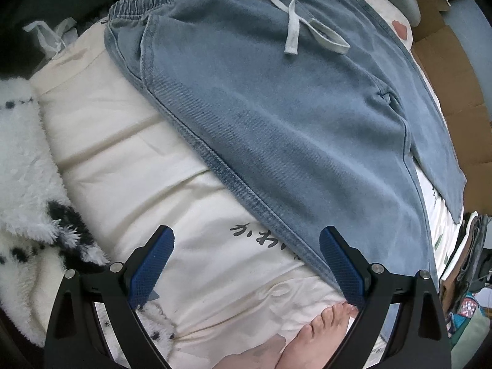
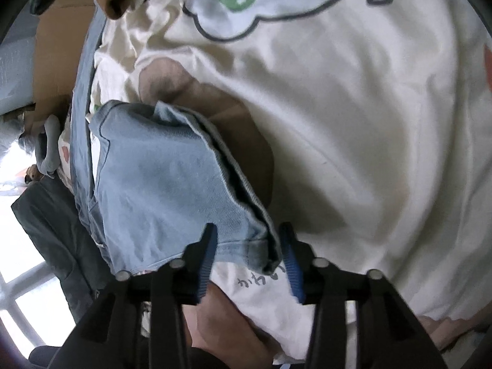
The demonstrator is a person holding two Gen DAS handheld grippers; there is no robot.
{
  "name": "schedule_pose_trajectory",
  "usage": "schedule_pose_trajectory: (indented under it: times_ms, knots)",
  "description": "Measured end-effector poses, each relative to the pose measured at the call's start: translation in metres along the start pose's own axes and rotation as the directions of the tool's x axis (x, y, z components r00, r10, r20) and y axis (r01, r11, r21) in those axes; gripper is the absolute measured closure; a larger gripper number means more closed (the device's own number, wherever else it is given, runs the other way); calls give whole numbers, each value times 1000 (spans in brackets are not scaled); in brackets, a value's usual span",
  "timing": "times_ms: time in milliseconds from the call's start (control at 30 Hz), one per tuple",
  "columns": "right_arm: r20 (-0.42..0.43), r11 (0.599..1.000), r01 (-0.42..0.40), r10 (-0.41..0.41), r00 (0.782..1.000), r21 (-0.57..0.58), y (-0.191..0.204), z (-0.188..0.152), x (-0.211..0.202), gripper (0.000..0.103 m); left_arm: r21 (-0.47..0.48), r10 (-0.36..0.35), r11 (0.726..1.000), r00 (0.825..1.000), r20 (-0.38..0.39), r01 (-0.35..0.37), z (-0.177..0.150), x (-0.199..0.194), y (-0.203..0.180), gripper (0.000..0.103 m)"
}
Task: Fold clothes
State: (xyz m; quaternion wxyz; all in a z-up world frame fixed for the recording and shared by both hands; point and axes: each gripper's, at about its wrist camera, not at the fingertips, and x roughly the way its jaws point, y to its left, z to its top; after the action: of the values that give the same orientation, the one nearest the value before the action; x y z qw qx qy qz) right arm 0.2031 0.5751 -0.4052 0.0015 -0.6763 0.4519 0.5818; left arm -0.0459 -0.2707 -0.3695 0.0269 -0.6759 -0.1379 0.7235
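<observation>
Light blue denim pants (image 1: pixel 276 117) lie flat on a cream printed sheet (image 1: pixel 129 160), waistband and drawstring (image 1: pixel 295 27) at the far end. Left claw (image 1: pixel 246 264) is apart, hovering over the pants' side seam, empty. Right claw (image 2: pixel 249 255) straddles the pants' hem corner (image 2: pixel 264 246), jaws narrow, not visibly pinching. A bare foot (image 1: pixel 310 338) rests on the sheet.

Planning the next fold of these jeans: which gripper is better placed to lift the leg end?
Right. The right gripper has its fingers either side of the jeans hem. The left gripper hangs open above the cream bedding, holding nothing.
</observation>
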Motion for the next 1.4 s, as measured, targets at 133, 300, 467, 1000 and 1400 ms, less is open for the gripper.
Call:
schedule_pose_trajectory:
  times_ms: [133,300,467,1000,1400]
  knots:
    - [10,999,19,-19,1000,-32,6,0,-3,93,-41,-34,999,999,11,35,3,2,7,7]
    - [13,997,45,-44,999,-62,19,-7,-19,94,-116,-83,989,995,47,88,7,4,22,8]
    - [23,994,51,-50,999,-95,37,-12,-42,94,-214,-134,965,987,84,149,9,11,39,29]
    - [37,983,111,-107,994,-145,64,-30,-93,94,-319,-254,904,958,134,284,11,27,54,59]
    - [-11,989,100,-102,995,-107,57,-45,-98,94,-400,-357,811,902,242,428,8,40,69,59]
